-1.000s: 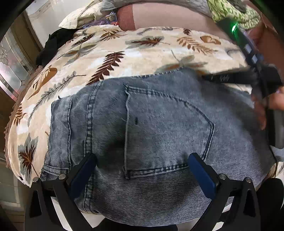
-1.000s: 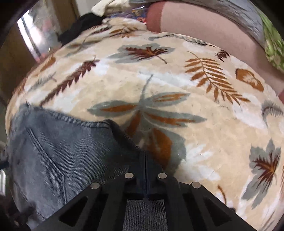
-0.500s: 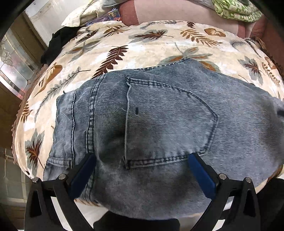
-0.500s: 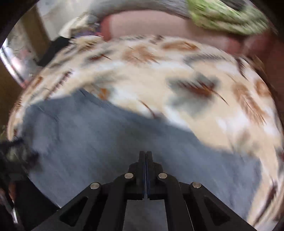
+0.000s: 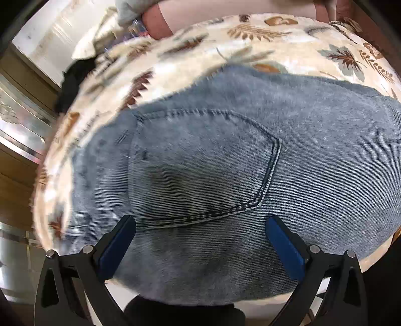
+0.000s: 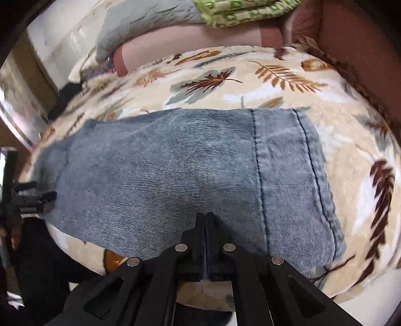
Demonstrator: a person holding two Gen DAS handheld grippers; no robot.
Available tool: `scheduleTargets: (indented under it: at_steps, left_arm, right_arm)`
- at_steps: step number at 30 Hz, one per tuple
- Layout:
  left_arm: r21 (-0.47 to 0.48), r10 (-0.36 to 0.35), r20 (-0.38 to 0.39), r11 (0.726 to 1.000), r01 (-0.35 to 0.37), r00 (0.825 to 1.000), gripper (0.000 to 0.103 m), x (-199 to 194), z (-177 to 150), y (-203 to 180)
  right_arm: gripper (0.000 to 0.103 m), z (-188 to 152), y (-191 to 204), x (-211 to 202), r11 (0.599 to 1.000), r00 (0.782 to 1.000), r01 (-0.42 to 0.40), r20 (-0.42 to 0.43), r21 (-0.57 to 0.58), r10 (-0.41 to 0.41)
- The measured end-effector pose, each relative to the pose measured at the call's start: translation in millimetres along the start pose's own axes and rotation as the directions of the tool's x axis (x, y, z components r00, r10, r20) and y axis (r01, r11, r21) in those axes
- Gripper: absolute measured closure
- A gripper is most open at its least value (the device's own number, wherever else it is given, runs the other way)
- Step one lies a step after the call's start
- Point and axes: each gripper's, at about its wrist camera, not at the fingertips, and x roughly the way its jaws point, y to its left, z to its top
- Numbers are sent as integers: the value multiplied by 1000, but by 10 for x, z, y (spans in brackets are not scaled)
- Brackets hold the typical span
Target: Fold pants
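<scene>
Blue denim pants [image 5: 225, 163] lie flat on a leaf-patterned blanket [image 5: 275, 47]. The left wrist view shows the seat with a back pocket [image 5: 200, 165]. My left gripper [image 5: 200, 228] is open, its blue-padded fingers [image 5: 117, 243] spread over the near edge of the seat, holding nothing. The right wrist view shows the leg and its hem [image 6: 313, 180] stretched to the right. My right gripper [image 6: 205, 225] is shut on the near edge of the pants [image 6: 163, 175]. The left gripper also shows at the far left of the right wrist view [image 6: 32, 198].
A pinkish cushion [image 6: 190, 42], grey cloth [image 6: 140, 20] and green patterned cloth [image 6: 238, 12] lie behind the blanket. A black garment [image 5: 75, 77] sits at the blanket's far left. A wooden frame with glass [image 5: 17, 110] stands left. The blanket's front edge is just below the grippers.
The right gripper has swung from the waist area out along the leg, shut on denim throughout. The leg now lies stretched right. The left gripper's view shifted slightly; it stays open.
</scene>
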Motion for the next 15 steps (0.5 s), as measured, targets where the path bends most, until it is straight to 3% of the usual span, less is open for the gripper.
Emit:
scheduleTargets:
  at_steps: [2,6,8,12,14,15]
  left_arm:
    - [7,3,41,1000,-3,999,0,-181,7,-11]
    - [13,-4,160,1000,2,987,0,-704,40,-75]
    - [17,3,218,1000,-7,976,0,-945,54,-110]
    - [16,-2,314,1000,-3,949,0,-1348,15,-152]
    - [15,-10,340,1000,5,941,0,-1488,-3,-160]
    - [12,-16,352,1000,13,936,0,-1553,-22,-144]
  right_arm:
    - [101,30,58,-95,1000,1000,13,22,-4,-13]
    - [100,39,224,-559,998,987,26,161,-56,-17]
    - [100,52,283,-806,998,970,16,243,-65,0]
    - [98,48,434,-1327,996,906,31,422,-81,6]
    - [71,34,478,-1501,996,874,47,486,-74,-5]
    - [36,-3,513,-1605,996,844,71,536,-58,-29]
